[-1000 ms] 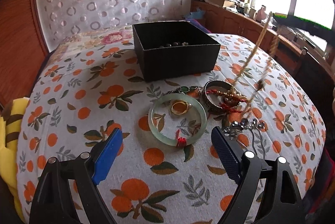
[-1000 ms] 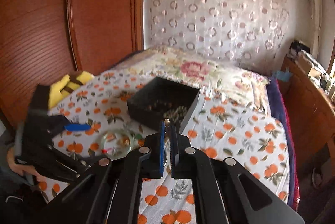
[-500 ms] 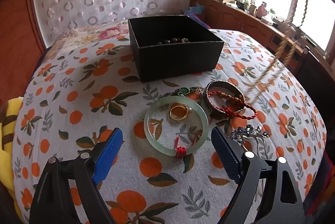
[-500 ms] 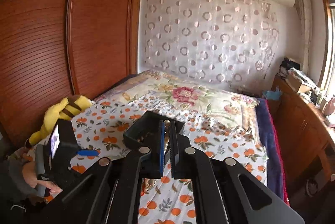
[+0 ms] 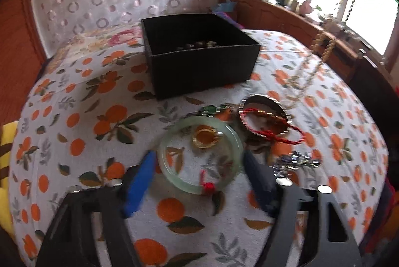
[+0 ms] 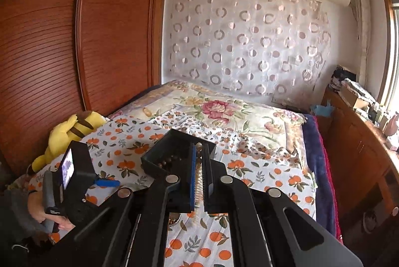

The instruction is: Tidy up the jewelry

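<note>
Left wrist view: the left gripper (image 5: 199, 179) is closing around the jade bangle (image 5: 199, 154) on the orange-print bedspread (image 5: 74, 104), its blue fingers nearer together than a second ago. The right gripper (image 6: 199, 167), raised since, stays clamped on a bead necklace (image 6: 198, 182) above the black box (image 6: 154, 159). No writing is legible.

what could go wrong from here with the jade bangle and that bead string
1. The left hand-held gripper is closing around the green bangle, with its fingers still apart from it. The gold ring lies inside the bangle and may get dragged or flicked off the bedspread.
2. The right hand-held gripper pinches a bead string that dangles. It may swing and snag on the black box rim rather than drop in.
</note>
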A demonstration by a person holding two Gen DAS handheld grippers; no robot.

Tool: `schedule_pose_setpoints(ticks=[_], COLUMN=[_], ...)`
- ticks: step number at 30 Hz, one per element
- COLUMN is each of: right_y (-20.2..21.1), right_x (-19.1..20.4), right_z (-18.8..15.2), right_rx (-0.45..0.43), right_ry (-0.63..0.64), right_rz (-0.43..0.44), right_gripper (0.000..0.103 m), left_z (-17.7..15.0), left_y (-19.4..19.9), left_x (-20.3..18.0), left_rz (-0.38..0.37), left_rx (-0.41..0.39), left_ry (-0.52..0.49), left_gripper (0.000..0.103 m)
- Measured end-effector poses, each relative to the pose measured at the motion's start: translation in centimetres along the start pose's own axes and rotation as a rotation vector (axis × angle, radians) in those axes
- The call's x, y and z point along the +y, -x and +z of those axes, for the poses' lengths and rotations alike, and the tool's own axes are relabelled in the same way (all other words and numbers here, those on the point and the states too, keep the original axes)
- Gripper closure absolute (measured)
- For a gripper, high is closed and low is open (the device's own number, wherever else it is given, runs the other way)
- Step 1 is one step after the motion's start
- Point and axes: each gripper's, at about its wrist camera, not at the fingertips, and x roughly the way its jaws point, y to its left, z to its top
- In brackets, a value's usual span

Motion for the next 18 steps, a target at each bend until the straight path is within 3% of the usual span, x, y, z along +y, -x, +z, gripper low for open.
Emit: schedule_pose_setpoints(ticks=[18], right_y=[-1.0], right_x=[0.5], right_z=[-0.5], right_rx=[0.013], right_ry=[0.001], right_rz=[-0.002], right_gripper=[0.098], left_z=[0.5], left_y=[-1.3], left_x=[-1.4], left_rz=[0.058], left_rx=[0.021], left_ry=[-0.066], left_gripper=[0.034])
